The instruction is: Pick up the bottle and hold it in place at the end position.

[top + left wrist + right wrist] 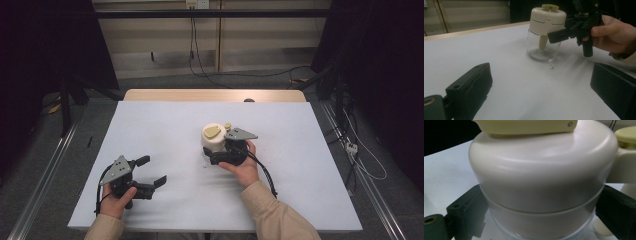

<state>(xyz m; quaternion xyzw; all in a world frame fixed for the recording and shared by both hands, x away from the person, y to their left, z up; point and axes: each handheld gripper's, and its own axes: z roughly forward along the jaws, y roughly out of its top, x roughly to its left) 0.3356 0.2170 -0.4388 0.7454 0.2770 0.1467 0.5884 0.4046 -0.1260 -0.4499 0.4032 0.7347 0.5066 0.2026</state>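
Tabletop [165, 125], white-covered w/ a wood edge at the far side, carries the work. The jar [215, 140] stands upright a bit right of centre, clear of every edge, so there's room to come at it from either side.

Jar: clear glass body [541, 48], cream lid [548, 20] w/ a yellowish flap on top and a spout hanging down inside the glass. It looks empty.

Right claw [220, 156] is at the jar from the person's side. Its 2 jaws sit either side of the jar at about the line where lid meets glass; in the right gripper view the jar [544, 182] fills the gap between them. Whether they're already pressing or just bracketing it, can't tell from these pics. Prob. held at that height so the grip braces the jar near the lid seam, steadying it for whatever the lid needs next.

Left claw [150, 172] is spread wide, holding nothing, parked near the front-left of the tabletop, well apart from the jar, aimed roughly at it. Looks like it's waiting its turn, maybe for the flap or lid.

1 small speck [552, 67] lies on the tabletop just beside the jar base; can't tell what it is.
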